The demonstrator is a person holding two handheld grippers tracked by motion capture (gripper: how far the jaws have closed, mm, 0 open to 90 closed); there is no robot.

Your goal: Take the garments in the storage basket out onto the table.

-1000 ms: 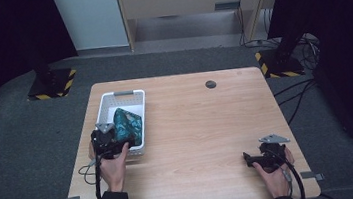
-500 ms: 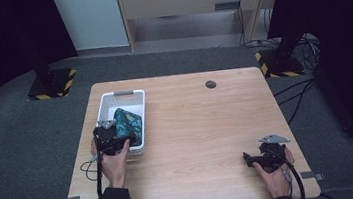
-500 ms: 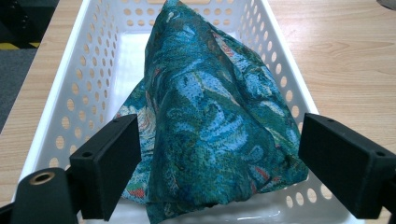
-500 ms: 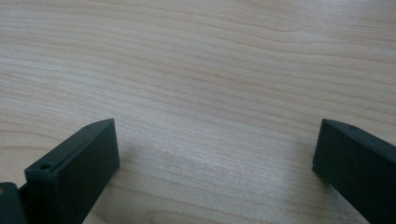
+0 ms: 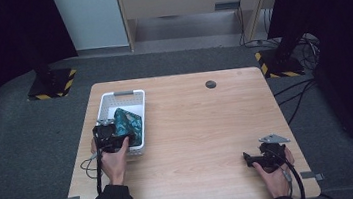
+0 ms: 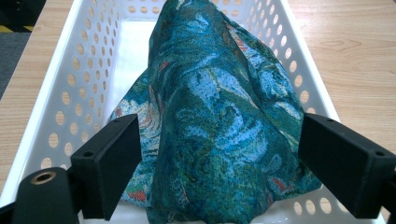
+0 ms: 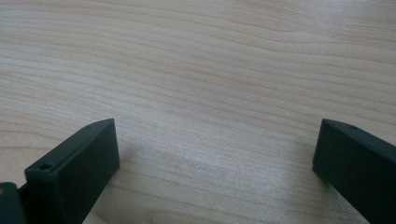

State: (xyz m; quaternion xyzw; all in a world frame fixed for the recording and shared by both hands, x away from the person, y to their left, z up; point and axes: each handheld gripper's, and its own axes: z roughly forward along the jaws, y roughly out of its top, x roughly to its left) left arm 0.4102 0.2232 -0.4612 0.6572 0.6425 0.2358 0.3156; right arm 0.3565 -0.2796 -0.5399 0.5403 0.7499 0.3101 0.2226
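1. High view. Wooden table (image 5: 193, 128); white perforated basket (image 5: 119, 102) at its left half, containing a blue-green patterned cloth (image 5: 128, 126) bunched toward the near end. Left gripper (image 5: 107, 136) held at the basket's near edge, just beside the cloth. Right gripper (image 5: 261, 157) resting at the table's near right corner, well apart from the basket. Small dark disc (image 5: 210, 84) near the far edge.

2. Left gripper view. Jaws spread wide, one on either side of the cloth (image 6: 219, 121); contact cannot be told. Cloth mounded upright inside the basket (image 6: 56, 107).

3. Right gripper view. Jaws spread wide over bare table (image 7: 210, 84), holding nothing.
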